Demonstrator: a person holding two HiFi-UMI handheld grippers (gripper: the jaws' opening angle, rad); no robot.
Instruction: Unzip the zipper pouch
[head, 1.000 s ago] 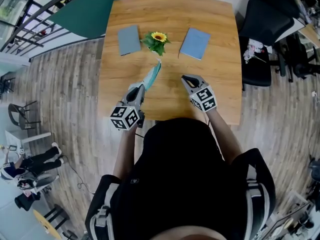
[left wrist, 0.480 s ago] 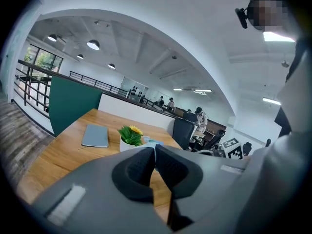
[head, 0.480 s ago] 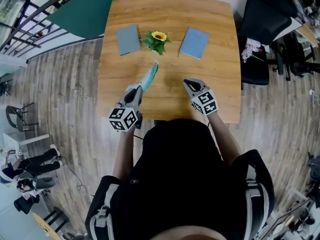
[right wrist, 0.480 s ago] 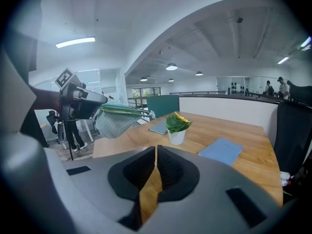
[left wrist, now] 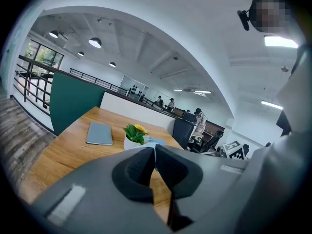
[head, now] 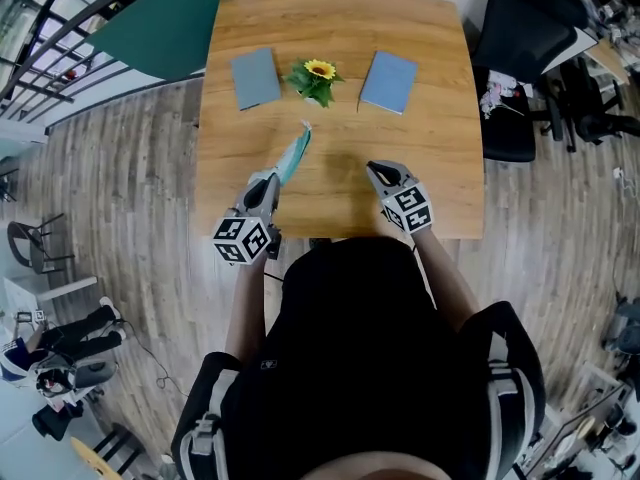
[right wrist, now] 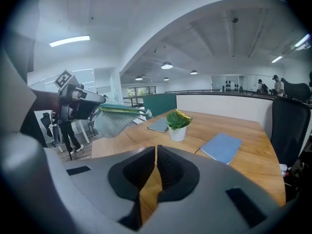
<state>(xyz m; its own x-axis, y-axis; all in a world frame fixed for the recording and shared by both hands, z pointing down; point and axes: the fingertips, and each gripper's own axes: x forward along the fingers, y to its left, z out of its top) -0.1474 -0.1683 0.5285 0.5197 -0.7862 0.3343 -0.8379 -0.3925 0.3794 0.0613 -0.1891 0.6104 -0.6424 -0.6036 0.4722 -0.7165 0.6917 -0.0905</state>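
The teal zipper pouch (head: pixel 293 155) hangs in the air over the wooden table (head: pixel 440 148), stretched out from my left gripper (head: pixel 272 180), which is shut on its near end. In the left gripper view only a pale sliver of the pouch (left wrist: pixel 152 142) shows above the closed left gripper (left wrist: pixel 155 147). The right gripper view shows the pouch (right wrist: pixel 114 118) from the side, sagging below its zipper edge, with the left gripper (right wrist: pixel 80 104) at its end. My right gripper (head: pixel 377 171) is shut and empty, about a hand's width right of the pouch; its pads (right wrist: pixel 156 150) meet with nothing between.
A potted sunflower (head: pixel 316 78) stands at the table's far middle, between a grey notebook (head: pixel 255 77) and a blue notebook (head: pixel 388 81). A black office chair (head: pixel 520 58) sits off the table's right side. Both grippers are close to the near table edge.
Both grippers have drifted a little toward the table's near edge. The pouch came along with the left gripper. Neither gripper's jaws have changed.
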